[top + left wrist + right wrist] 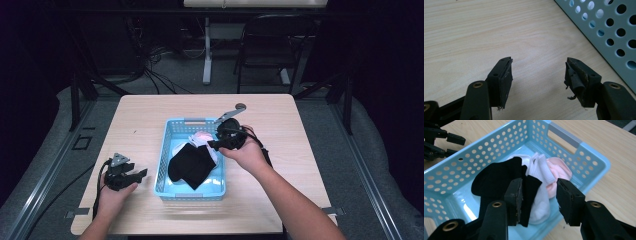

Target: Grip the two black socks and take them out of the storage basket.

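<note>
A light blue perforated basket (164,150) (584,163) sits mid-table and holds a black sock (190,165) (492,180), a white sock (539,167) and a pink sock (202,136) (560,171). My right gripper (212,145) (539,195) hangs open over the basket's right rim, above the socks, with nothing between its jaws. My left gripper (140,174) (537,72) rests open on the wooden table (486,32) just left of the basket, whose wall (614,37) shows at the upper right of the left gripper view. The left gripper (439,141) also appears beyond the basket.
The table (135,120) is light wood with bare room around the basket. A small dark disc (240,106) lies near the far edge. Beyond the table stand a chair (272,45), a white post (207,50) and cables on the floor.
</note>
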